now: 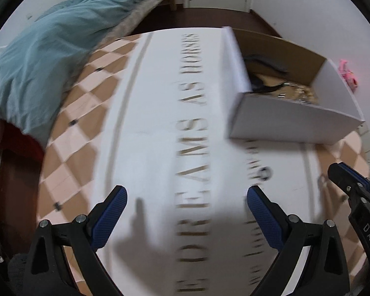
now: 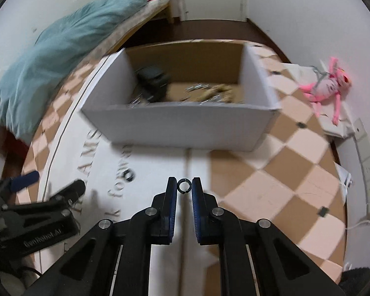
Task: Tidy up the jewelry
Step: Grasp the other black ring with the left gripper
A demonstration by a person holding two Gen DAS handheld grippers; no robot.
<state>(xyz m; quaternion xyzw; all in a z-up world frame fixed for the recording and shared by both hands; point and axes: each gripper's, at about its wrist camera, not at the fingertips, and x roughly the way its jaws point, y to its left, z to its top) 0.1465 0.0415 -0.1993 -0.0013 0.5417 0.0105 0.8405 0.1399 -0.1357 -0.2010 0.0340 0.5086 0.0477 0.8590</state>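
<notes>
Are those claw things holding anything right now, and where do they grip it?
The right claw pinches a small dark ring by its opposite outer edges, at the very fingertips. The left claw is wide open and holds nothing.

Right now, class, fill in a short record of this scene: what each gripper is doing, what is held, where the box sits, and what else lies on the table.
right gripper: shut on a small dark ring, held at the fingertips
left gripper: open, holding nothing
box: open white cardboard box on the table, ahead of the right gripper
box contents: a dark object and a blurred pile of metallic pieces
second ring: lying on the white mat, near the printed lettering
pink toy: near the wall, right of the box
</notes>
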